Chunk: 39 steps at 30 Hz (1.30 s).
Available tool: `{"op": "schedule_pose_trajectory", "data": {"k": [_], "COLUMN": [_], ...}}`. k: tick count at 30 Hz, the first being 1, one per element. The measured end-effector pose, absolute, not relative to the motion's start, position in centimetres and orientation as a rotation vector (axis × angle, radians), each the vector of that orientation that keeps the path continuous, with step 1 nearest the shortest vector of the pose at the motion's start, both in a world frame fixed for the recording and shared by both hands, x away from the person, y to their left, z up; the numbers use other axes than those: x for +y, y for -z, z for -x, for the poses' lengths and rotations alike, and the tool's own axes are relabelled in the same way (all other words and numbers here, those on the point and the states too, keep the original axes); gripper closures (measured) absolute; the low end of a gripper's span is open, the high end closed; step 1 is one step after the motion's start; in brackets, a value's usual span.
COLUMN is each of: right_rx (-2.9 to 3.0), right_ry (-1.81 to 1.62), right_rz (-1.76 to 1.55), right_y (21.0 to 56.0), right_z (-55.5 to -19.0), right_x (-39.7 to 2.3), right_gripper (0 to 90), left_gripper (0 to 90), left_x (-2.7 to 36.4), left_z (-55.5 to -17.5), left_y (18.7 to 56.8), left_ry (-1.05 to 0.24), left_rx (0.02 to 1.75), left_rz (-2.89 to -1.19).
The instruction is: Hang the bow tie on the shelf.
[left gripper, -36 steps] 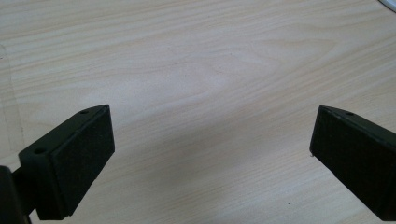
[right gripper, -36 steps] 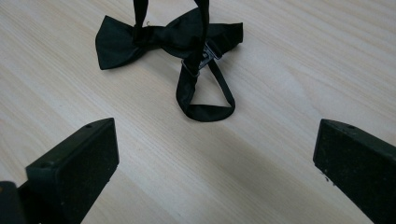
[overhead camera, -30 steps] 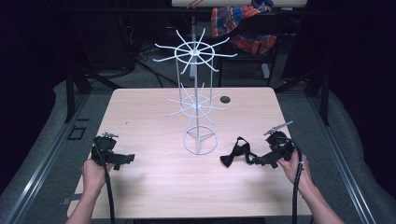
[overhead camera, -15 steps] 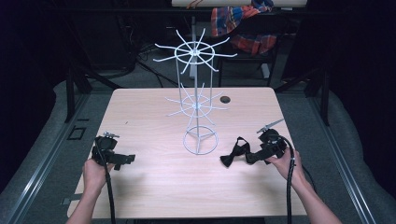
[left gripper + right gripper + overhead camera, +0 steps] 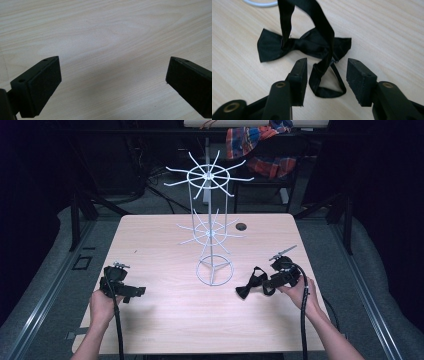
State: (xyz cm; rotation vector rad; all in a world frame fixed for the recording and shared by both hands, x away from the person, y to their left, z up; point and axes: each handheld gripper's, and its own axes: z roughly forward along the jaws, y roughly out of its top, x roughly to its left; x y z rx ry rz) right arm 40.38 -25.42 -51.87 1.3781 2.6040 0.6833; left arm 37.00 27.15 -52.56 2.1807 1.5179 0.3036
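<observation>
On the desk (image 5: pixel 160 240): one white wire rack (image 5: pixel 210 227) with two tiers of spokes, one black bow tie (image 5: pixel 251 284), one small dark round thing (image 5: pixel 242 226) near the far edge. Bow tie lies flat at front right, just right of the rack's ring base, satin-looking, with its strap (image 5: pixel 322 50) looped up off the wood. My right tool (image 5: pixel 327 72) sits partly spread, jaws either side of the strap loop, not clamped on it. My left tool (image 5: pixel 112 77) is wide, over bare wood at front left, well apart from everything.
</observation>
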Motion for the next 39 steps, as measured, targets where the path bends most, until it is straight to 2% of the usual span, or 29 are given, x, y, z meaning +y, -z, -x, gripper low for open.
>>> {"op": "schedule_pose_trajectory", "data": {"k": [2,3,5,9,13,23,39], "right_rx": [2.597,2.641,2.631,2.581,2.564,2.553,2.457], "right_ry": [-0.67,-0.66,-0.648,-0.673,-0.677,-0.713,-0.832], "right_rz": [-1.39,-1.394,-1.393,-1.383,-1.351,-1.326,-1.216], "right_y": [52.0,52.1,52.1,51.7,51.1,50.7,47.1], "right_z": [-40.6,-40.6,-40.6,-40.4,-40.2,-39.8,-38.6], "right_x": [-24.9,-24.7,-24.7,-25.1,-25.1,-24.7,-25.2], "right_gripper": [58.6,64.5,67.6,83.4,88.5,89.9,90.0], "left_gripper": [0.0,0.0,0.0,0.0,0.1,0.1,0.0], "left_x": [27.1,27.2,27.3,27.3,27.3,27.3,27.4], "left_z": [-37.0,-36.9,-37.0,-36.9,-36.9,-36.9,-36.9], "left_y": [52.6,52.6,52.6,52.5,52.5,52.6,52.5], "left_ry": [-0.3,-0.301,-0.298,-0.299,-0.296,-0.294,-0.296], "left_rx": [1.515,1.517,1.518,1.517,1.514,1.515,1.511], "left_rz": [-2.185,-2.186,-2.185,-2.184,-2.188,-2.184,-2.182]}}
